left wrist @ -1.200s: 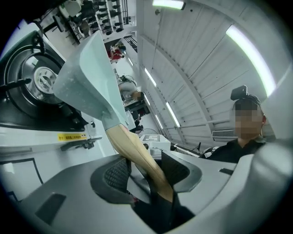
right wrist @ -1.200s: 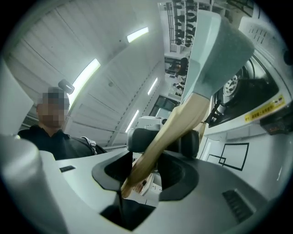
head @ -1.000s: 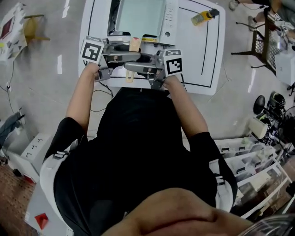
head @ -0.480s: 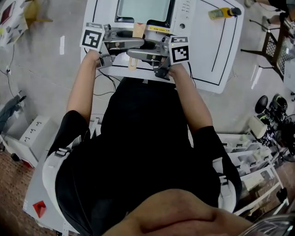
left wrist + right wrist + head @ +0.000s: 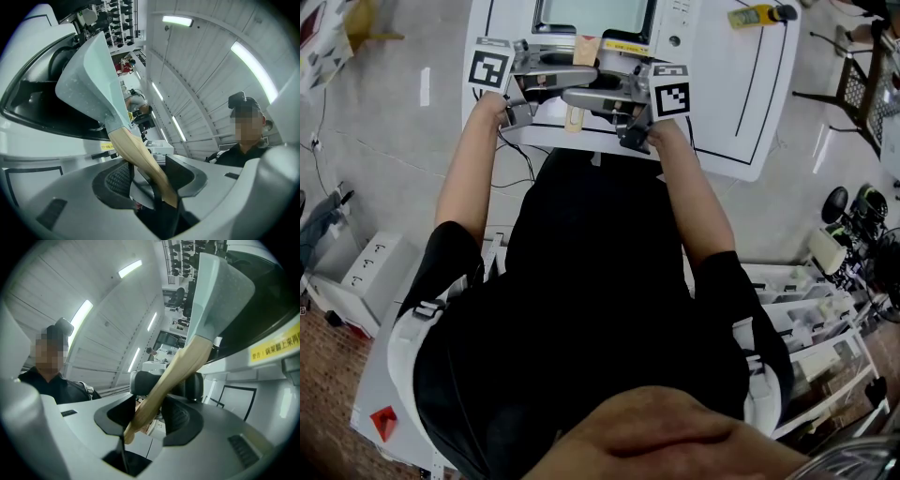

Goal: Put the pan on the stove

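Pan (image 5: 592,14) is pale green and over the stove (image 5: 675,28), with its wooden handle (image 5: 585,49) pointing back toward you. Can't tell whether its base touches the black glass (image 5: 42,112).

Your left gripper (image 5: 577,81) comes at the handle from the left and your right gripper (image 5: 574,96) from the right. Both sets of fingers are clamped on the handle, held apart only by the wood between them; both gripper views show it running through the gap.

Stove stands on the white tabletop (image 5: 722,103), with its button panel right of the pan. Yellow bottle (image 5: 759,14) lies well apart at the far right.
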